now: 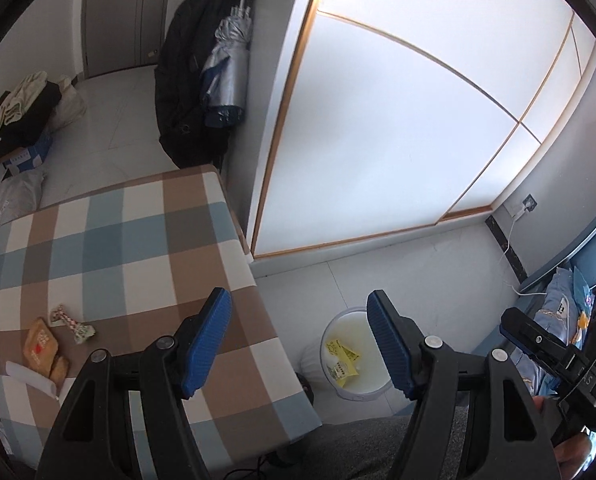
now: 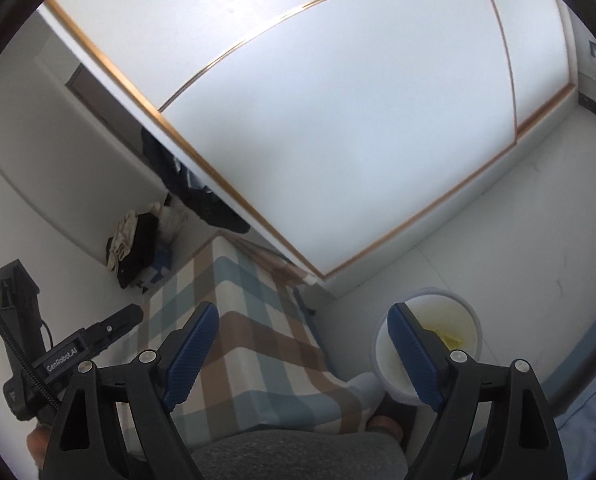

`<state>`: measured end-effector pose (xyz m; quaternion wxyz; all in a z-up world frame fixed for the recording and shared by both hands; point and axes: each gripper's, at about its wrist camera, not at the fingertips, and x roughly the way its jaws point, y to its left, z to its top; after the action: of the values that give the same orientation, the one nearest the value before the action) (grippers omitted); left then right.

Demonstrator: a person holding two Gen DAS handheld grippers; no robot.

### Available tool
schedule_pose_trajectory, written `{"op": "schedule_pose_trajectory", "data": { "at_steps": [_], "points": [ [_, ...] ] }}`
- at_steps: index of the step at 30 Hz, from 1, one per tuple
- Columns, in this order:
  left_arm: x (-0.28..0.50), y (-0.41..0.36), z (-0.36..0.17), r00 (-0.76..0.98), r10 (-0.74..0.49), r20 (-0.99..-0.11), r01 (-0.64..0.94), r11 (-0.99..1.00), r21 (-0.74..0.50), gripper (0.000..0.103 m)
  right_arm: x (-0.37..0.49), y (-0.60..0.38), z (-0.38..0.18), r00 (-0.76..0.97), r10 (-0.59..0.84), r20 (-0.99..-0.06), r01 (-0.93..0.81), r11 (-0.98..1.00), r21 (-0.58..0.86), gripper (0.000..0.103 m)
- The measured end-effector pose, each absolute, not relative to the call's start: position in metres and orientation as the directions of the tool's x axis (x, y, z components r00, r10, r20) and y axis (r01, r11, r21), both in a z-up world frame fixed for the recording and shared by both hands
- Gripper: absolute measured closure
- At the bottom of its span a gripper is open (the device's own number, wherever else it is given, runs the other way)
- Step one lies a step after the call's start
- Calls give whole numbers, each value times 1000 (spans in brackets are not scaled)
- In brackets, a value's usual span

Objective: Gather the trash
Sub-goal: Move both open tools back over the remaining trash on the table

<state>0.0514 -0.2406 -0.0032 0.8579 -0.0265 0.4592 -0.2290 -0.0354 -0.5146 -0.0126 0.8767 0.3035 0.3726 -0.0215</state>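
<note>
1. Hanging above the edge of the table (image 1: 146, 240) with its blue, brown and white checked cloth, the left hand-held gripper (image 1: 298, 344) stands well open – nothing lies between its blue ribbed pads (image 1: 208, 344), and they touch nothing.
2. The right hand-held gripper (image 2: 302, 356) is spread wide too, jaws apart and empty, over the near corner of the same checked table and the floor beside it.
3. Trash on the table sits near its left edge: an orange snack packet (image 1: 40, 346), a smaller orange packet (image 1: 59, 369) touching it, a crumpled green-and-red patterned wrapper (image 1: 72, 322) just beside them, and a white paper scrap (image 1: 30, 378) under the packets' near side.
4. On the pale tiled floor, right beside the table's right edge, stands a round white plastic bin (image 1: 352, 354) – yellow wrappers (image 1: 342, 356) lie inside it on the bottom.
5. In the right wrist view the bin (image 2: 430, 336) shows behind the right pad, a yellow scrap visible within.
6. A grey-clad knee (image 1: 358, 444) shows low between the left fingers.
</note>
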Motion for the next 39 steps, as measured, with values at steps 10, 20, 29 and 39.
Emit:
{"op": "schedule_pose_trajectory", "data": {
  "at_steps": [10, 20, 29, 39],
  "points": [
    [52, -139, 18, 597, -347, -723, 248, 937, -245, 25, 0, -416, 20, 718, 279, -637, 86, 873, 480, 16],
    [61, -47, 3, 632, -213, -745, 76, 974, -214, 25, 36, -326, 27, 674, 367, -641, -116, 910, 399, 16],
    [62, 16, -18, 625, -163, -763, -8, 977, -215, 25, 72, -256, 24, 635, 429, -642, -268, 902, 337, 16],
    [68, 67, -42, 605, -181, -775, -124, 940, -317, 25, 110, -179, -12, 533, 421, -734, -462, 872, 165, 16]
  ]
}}
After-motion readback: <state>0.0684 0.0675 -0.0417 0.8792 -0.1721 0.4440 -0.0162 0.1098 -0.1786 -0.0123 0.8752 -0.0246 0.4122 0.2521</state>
